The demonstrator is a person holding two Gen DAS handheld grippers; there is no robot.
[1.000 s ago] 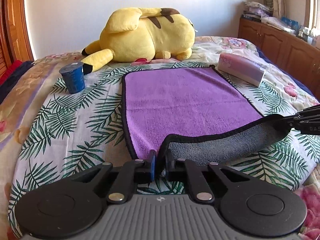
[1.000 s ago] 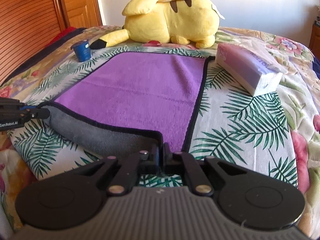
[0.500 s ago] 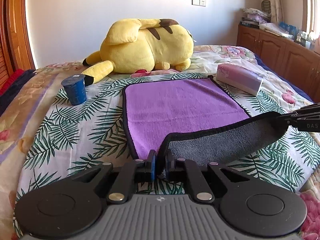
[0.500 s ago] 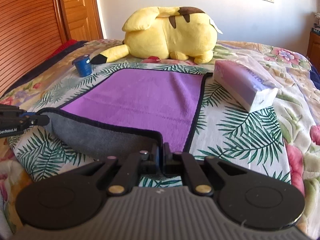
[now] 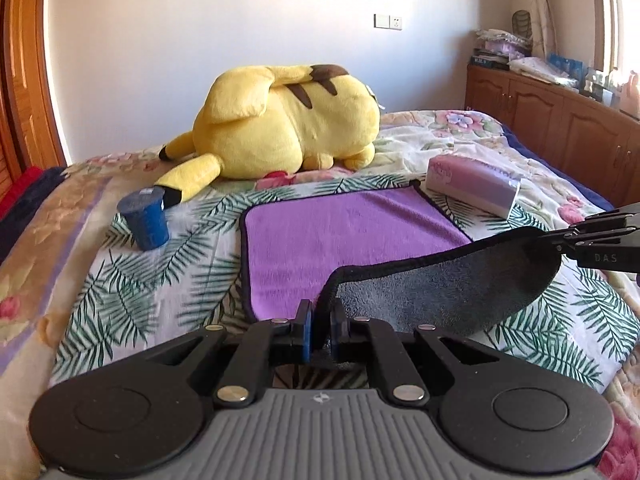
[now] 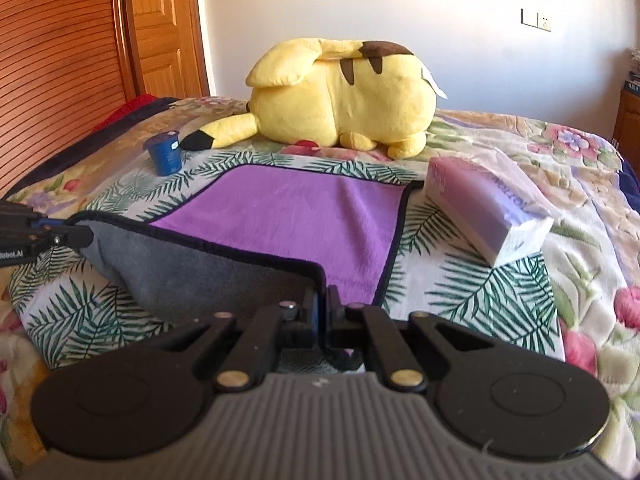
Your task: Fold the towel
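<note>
A purple towel (image 5: 344, 236) with a grey underside and black hem lies on the bed; it also shows in the right wrist view (image 6: 296, 216). My left gripper (image 5: 320, 330) is shut on the towel's near left corner. My right gripper (image 6: 322, 312) is shut on the near right corner. Both hold the near edge lifted off the bed, so the grey underside (image 5: 440, 288) faces me and sags between them. The right gripper shows at the right edge of the left wrist view (image 5: 560, 240), and the left gripper at the left edge of the right wrist view (image 6: 76, 236).
A yellow plush toy (image 5: 288, 120) lies behind the towel. A blue cup (image 5: 146, 220) stands at the towel's far left. A pink-purple tissue pack (image 5: 474, 186) lies at its far right corner. A wooden cabinet (image 5: 560, 120) stands right of the bed, wooden doors (image 6: 80, 40) on the left.
Both grippers have risen and moved forward with the towel's near corners. More of the grey underside hangs lifted, and less of the purple face shows.
</note>
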